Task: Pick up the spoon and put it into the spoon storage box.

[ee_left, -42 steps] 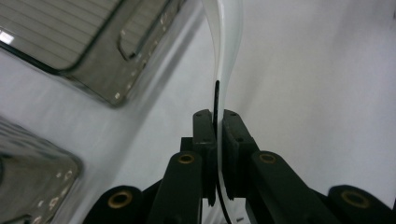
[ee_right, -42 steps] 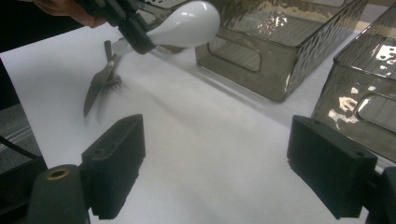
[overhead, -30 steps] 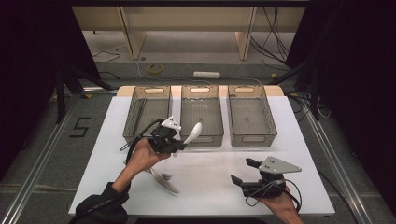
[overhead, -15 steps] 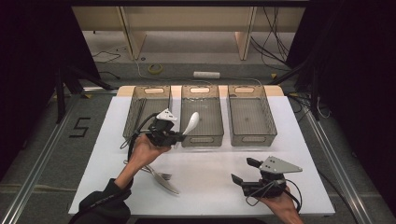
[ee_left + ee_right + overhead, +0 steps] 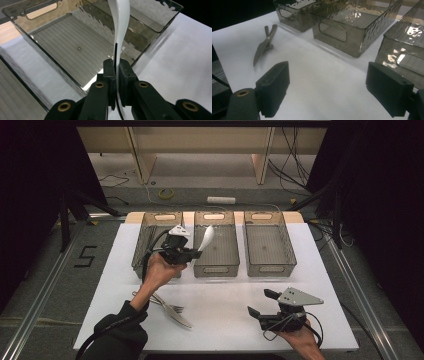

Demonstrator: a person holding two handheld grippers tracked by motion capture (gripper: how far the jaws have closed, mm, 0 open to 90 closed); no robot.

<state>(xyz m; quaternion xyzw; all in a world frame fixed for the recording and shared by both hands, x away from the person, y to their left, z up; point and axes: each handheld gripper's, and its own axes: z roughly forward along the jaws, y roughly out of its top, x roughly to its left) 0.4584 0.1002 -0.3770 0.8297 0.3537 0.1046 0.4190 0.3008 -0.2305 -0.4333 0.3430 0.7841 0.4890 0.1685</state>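
My left gripper is shut on the handle of a white plastic spoon, whose bowl points up and right over the left edge of the middle bin. In the left gripper view the spoon rises from between the closed pads, with the smoked clear bin below it. A grey knife and fork lie crossed on the white table near the left forearm. My right gripper rests low at the front right, open, with nothing between its fingers.
Three empty smoked clear bins stand in a row at the back of the white tabletop: left bin, middle one, right bin. The right gripper view shows the knife and the bins' near walls.
The left hand has carried the spoon up and away from the knife and fork, toward the bins; its bowl now reaches over the middle bin. The right gripper has stayed put.
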